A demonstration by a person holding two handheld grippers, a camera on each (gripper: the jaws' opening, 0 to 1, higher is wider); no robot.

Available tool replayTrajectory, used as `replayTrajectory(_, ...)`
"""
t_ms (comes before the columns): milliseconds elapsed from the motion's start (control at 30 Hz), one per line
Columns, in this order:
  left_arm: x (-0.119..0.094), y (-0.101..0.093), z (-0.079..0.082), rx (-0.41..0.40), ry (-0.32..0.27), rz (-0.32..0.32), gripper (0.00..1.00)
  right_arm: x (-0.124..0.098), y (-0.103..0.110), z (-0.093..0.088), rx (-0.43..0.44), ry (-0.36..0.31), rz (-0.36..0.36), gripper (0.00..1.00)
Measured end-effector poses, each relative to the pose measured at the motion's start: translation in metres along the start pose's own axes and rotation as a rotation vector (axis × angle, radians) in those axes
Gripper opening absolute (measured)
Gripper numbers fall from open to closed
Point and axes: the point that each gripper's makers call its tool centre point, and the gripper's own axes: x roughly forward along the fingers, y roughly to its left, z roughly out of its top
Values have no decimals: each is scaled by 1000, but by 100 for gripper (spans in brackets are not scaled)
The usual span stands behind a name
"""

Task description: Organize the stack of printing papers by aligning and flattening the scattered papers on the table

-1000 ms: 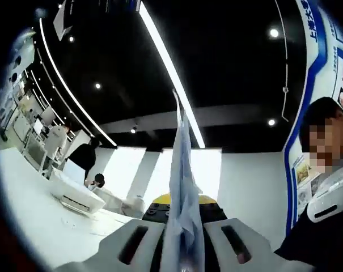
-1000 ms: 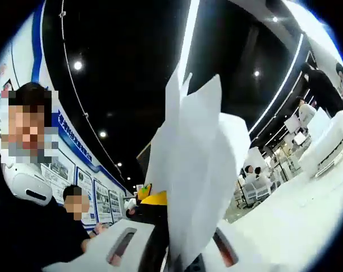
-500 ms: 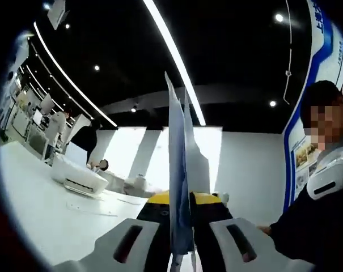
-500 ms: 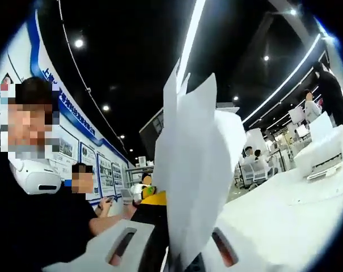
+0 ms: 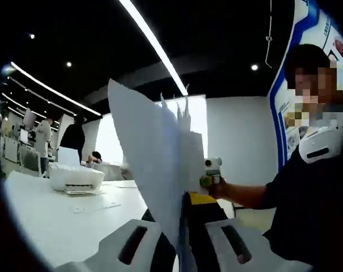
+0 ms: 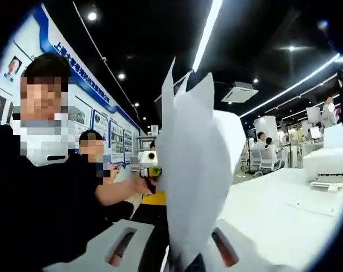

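Fingers of both grippers pinch the paper stack upright, sheets rising between them

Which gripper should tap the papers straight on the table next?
Neither alone, probably. The left gripper and right gripper both clamp the uneven papers upright above the white table, so they should lower together.

papers: white sheaf, upright between my jaws, lifted off the table
edges: uneven; corners fanned at the top, sheets splayed, not yet squared
surface: plain, unprinted
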Motion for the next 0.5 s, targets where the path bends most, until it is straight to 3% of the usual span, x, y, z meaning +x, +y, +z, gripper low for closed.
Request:
replayTrajectory(133,-1,5,-18,27,115,26,6,-2,-12,-7,-114,57,-50,0)
replayTrajectory(200,1,9,-23,47,142,44,6,-1,-9,-12,-79,100,-30,0)
replayTrajectory(367,3,11,-30,39,177,22,6,-4,-14,-17,-104,169,-31,0)
replayTrajectory(500,5,17,-52,80,289,11,6,-8,-24,-27,-170,252,-59,0)
